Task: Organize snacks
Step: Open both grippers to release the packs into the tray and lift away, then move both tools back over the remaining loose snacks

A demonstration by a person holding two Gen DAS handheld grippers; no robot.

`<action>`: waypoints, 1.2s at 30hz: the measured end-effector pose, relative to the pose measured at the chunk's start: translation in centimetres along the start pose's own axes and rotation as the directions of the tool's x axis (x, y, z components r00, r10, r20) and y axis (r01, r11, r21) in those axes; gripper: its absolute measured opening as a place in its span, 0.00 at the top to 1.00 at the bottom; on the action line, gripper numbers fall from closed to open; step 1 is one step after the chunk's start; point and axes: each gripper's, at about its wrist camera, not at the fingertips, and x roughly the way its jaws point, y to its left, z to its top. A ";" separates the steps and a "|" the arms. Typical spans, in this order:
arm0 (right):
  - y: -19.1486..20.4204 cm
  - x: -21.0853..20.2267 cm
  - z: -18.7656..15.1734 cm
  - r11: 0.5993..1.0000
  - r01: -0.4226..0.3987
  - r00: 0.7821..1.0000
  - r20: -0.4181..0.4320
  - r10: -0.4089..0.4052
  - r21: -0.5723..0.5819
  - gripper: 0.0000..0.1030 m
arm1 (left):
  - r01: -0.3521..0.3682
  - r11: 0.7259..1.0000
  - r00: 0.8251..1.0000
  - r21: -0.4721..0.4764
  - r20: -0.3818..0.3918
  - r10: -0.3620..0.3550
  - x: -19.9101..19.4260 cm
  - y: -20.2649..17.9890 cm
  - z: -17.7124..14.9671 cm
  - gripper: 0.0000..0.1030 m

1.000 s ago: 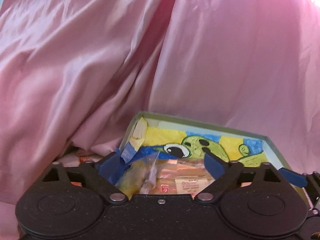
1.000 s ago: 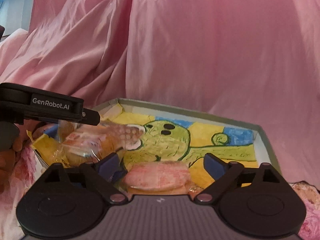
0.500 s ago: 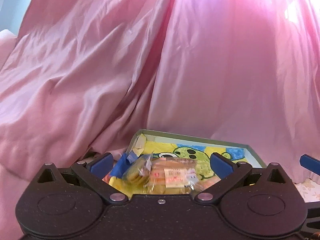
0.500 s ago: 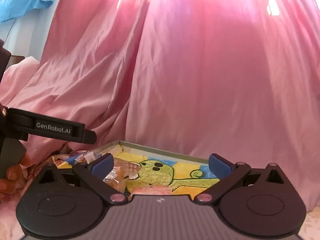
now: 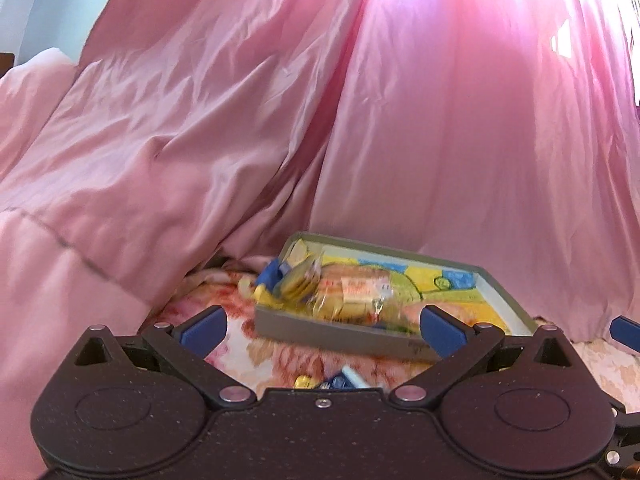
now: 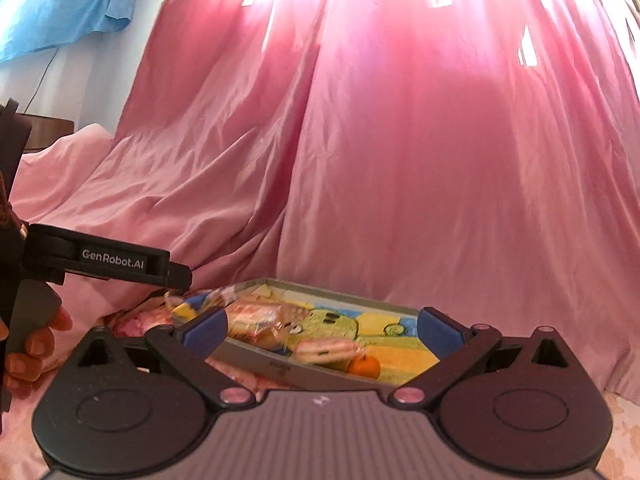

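A shallow grey box (image 5: pixel 400 249) with a green cartoon drawn on its floor sits on the flowered cloth. Inside lie clear biscuit packets (image 5: pixel 352 288), a pink wrapped snack (image 6: pixel 328 350) and a small orange (image 6: pixel 364 366). My left gripper (image 5: pixel 322 326) hangs open a short way in front of the box, nothing between its blue pads. In the right wrist view my right gripper (image 6: pixel 320 330) is also open and bare, just short of the box's (image 6: pixel 340 294) near wall. The snacks are blurred.
Pink satin drapes (image 5: pixel 460 140) rise behind and to the left of the box. Small wrapped sweets (image 5: pixel 332 382) lie on the floral cloth near my left gripper. A hand (image 6: pixel 36 344) holding the left tool's black arm (image 6: pixel 112 264) shows at left. Blue fabric (image 6: pixel 60 4) hangs top left.
Both grippers have drawn back from the box and their jaws have widened. The biscuit packet and the pink snack that sat between the fingers now lie in the box.
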 end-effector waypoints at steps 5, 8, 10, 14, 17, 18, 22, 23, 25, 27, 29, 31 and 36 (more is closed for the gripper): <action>1.2 -2.1 -1.2 1.000 -0.012 1.000 -0.022 0.012 -0.025 0.00 | -0.003 0.999 1.000 0.036 -0.006 0.003 -2.0 0.5 -2.4 0.01; 1.9 -3.1 -2.0 0.999 -0.023 0.999 -0.035 0.022 -0.037 0.00 | -0.002 0.999 1.000 0.052 -0.015 0.003 -3.0 0.8 -3.7 0.01; 2.3 -3.5 -2.4 0.999 -0.031 0.998 -0.049 0.029 -0.037 0.00 | -0.002 0.998 1.000 0.057 -0.023 0.003 -3.6 1.0 -4.5 0.01; 3.0 -4.3 -3.5 0.998 -0.043 0.996 -0.084 0.039 -0.038 0.00 | -0.006 0.998 0.999 0.055 -0.046 0.009 -4.3 1.6 -5.7 0.01; 3.4 -4.7 -4.4 0.998 -0.048 0.992 -0.118 0.043 -0.040 0.00 | -0.013 0.998 0.998 0.056 -0.059 0.016 -4.8 2.1 -6.7 0.01; 3.5 -4.7 -4.6 0.998 -0.050 0.990 -0.131 0.044 -0.041 0.00 | -0.015 0.998 0.998 0.056 -0.064 0.018 -4.9 2.2 -7.0 0.01; 3.7 -5.0 -5.7 0.998 -0.050 0.984 -0.173 0.044 -0.032 0.00 | -0.029 0.998 0.996 0.058 -0.088 0.034 -5.1 2.8 -8.3 0.01; 3.7 -5.0 -6.0 0.998 -0.050 0.982 -0.185 0.044 -0.027 0.00 | -0.032 0.998 0.995 0.060 -0.093 0.038 -5.2 3.0 -8.7 0.01; 3.8 -5.1 -6.4 0.999 -0.048 0.977 -0.209 0.043 -0.019 0.00 | -0.038 0.997 0.994 0.068 -0.102 0.045 -5.2 3.1 -9.3 0.01; 4.0 -5.2 -6.9 0.999 -0.044 0.972 -0.232 0.040 -0.013 0.00 | -0.039 0.996 0.992 0.085 -0.118 0.049 -5.1 3.2 -9.9 0.01; 4.0 -5.2 -7.3 0.999 -0.042 0.967 -0.253 0.038 -0.009 0.00 | -0.041 0.994 0.988 0.099 -0.143 0.056 -4.8 3.3 -10.5 0.01; 4.0 -5.2 -7.7 0.999 -0.035 0.960 -0.278 0.033 0.000 0.00 | -0.042 0.994 0.984 0.102 -0.166 0.059 -4.7 3.3 -11.0 0.01; 4.0 -4.7 -8.6 0.999 -0.021 0.940 -0.339 0.028 0.027 0.00 | -0.036 0.992 0.973 0.118 -0.222 0.061 -4.2 3.2 -12.1 0.01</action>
